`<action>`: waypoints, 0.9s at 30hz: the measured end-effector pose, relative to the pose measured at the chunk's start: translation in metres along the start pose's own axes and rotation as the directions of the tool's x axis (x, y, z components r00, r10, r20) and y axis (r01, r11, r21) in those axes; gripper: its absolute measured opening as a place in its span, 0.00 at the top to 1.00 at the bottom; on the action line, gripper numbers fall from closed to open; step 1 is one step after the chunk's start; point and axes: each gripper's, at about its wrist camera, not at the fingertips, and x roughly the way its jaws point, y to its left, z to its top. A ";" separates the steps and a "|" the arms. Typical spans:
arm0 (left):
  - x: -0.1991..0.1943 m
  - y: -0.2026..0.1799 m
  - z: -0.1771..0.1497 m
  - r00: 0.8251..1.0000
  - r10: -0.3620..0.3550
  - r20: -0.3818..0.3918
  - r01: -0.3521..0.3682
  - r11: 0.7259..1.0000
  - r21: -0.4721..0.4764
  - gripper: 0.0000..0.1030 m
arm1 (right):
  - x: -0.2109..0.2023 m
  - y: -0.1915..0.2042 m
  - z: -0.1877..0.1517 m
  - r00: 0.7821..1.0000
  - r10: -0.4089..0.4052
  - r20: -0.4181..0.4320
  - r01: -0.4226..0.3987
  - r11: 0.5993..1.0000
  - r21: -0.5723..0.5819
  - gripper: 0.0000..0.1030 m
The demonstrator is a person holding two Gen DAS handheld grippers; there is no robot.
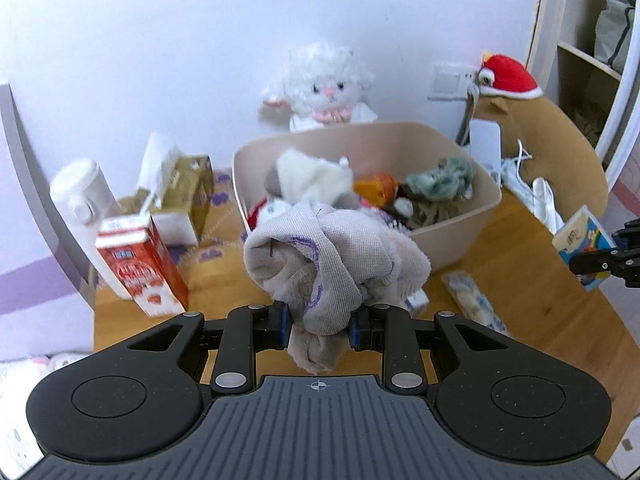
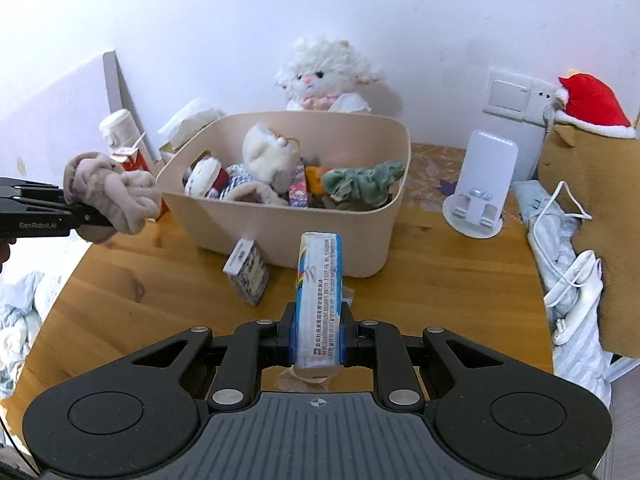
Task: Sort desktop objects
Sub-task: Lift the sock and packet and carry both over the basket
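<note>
Bench [image 2: 440, 280]: wooden top, carries all items below.

Bin [image 2: 280, 236]: beige, open-topped, centre rear of the bench, already part-filled with soft toys and a green scrunchie [image 2: 362, 184]. It lies straight ahead of both grippers.

Brown plush [image 2: 580, 184]: large, red-capped, at the right edge. White lamb plush [image 2: 328, 76]: against the wall behind the bin.

Stand [image 2: 480, 184]: white, upright, right of the bin.

Red carton [image 1: 140, 268]: upright, left of the bin, beside a white bottle [image 1: 80, 192] and a tissue box [image 1: 184, 196].

Left hand-held gripper [image 1: 318, 326]: clamped on a grey sock bundle [image 1: 332, 256], held above the bench. In the right wrist view the bundle hangs just beside the bin's left wall, outside the rim. Judgement: this hand is the nearer to a drop; a short carry rightward and forward over the rim would do it.

Right hand-held gripper [image 2: 318, 338]: closed on a tissue pack [image 2: 320, 296], gripped near its lower end, long axis pointing away toward the bin's front wall. The pack is short of the rim and appears lower than it; it likely needs lifting before going forward.

Small box [image 2: 246, 276]: loose on the bench, just in front of the bin, left of the pack.

Clear wrapper [image 1: 472, 300]: flat on the bench in front of the bin; contents unclear.
</note>
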 end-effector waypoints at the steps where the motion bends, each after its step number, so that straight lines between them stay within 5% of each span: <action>1: -0.002 0.000 0.003 1.000 0.001 0.008 -0.001 1.000 0.004 0.74 | -0.002 -0.001 0.001 1.000 -0.001 0.004 0.001 1.000 0.002 0.84; 27: 0.005 0.009 0.109 0.978 0.025 0.208 -0.050 0.992 0.114 0.74 | -0.007 -0.026 0.113 0.974 -0.051 0.220 0.072 0.994 -0.087 0.84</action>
